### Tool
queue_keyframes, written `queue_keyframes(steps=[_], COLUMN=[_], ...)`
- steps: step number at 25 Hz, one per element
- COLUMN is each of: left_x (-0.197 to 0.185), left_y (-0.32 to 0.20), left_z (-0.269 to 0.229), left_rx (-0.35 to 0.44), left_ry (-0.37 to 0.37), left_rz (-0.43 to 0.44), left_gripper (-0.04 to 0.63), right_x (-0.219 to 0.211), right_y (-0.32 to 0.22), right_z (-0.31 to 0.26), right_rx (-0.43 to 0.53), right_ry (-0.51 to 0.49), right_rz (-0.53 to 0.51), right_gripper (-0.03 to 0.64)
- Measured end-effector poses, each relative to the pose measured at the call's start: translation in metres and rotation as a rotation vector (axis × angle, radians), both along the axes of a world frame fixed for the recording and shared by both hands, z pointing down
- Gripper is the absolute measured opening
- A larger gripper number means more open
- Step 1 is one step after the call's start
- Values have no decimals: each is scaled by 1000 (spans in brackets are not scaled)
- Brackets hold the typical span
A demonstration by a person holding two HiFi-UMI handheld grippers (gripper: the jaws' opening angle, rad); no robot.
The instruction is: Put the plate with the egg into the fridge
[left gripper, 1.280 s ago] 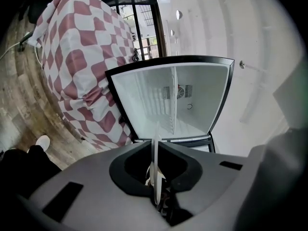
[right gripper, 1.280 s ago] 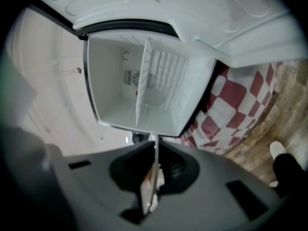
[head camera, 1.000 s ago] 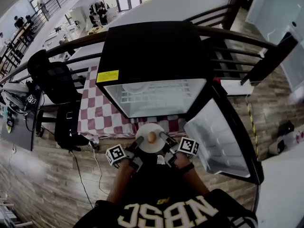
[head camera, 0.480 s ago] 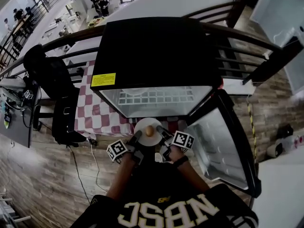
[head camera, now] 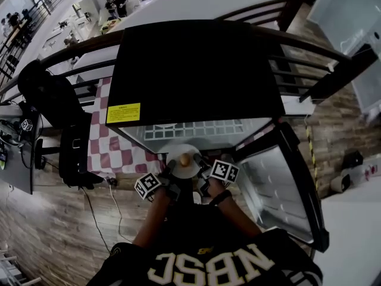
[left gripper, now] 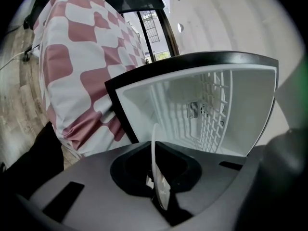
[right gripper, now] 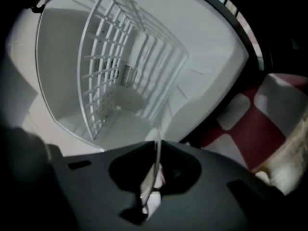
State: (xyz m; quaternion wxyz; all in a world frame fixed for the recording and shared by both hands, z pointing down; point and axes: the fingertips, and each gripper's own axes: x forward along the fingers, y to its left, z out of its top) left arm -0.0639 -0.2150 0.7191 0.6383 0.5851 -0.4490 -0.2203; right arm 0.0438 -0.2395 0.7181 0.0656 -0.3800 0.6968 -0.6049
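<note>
1. The white plate hangs in the air just in front of the open fridge, its far rim at the lower edge of the opening in the head view.
2. It lies flat, face up, with the brown egg near its middle. The plate is round, so it has no long axis, and the egg is too small to tell which way it points.
3. The left gripper is clamped on the plate's left rim. In its own view the rim shows as a thin white line pinched between the jaws.
4. The right gripper is clamped on the opposite, right rim, which its own view also shows edge-on between closed jaws.
5. Both grippers point into the white fridge interior, where a wire shelf stands.
6. The fridge door hangs open to the right.
7. The fridge stands on a red-and-white checked tablecloth.
</note>
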Motion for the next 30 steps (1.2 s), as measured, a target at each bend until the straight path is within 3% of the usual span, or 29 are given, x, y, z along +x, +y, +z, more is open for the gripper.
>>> queue_keyframes(steps=[6,16,21,27,30], left_x=[-2,-8,-12,-13,-11], left_y=[-28,-57,-70,-80,-81], left_z=[5,16,17,24,26], left_rx=[8,10,10,-3,-12], left_ry=[-48,-27,-21,36,27], left_rz=[6,-27,-62,-148,-143], left_gripper=[40,40,40,40,41], right_x=[1,-4,-7,-6,-5], right_y=[-21,-52,-63,-77,-83], right_z=[11,20,22,22,19], right_rx=[24,21,21,25,39], right_ry=[23,37,30,44,74], right_rz=[70,104,119,171,188], right_gripper=[34,34,34,34,34])
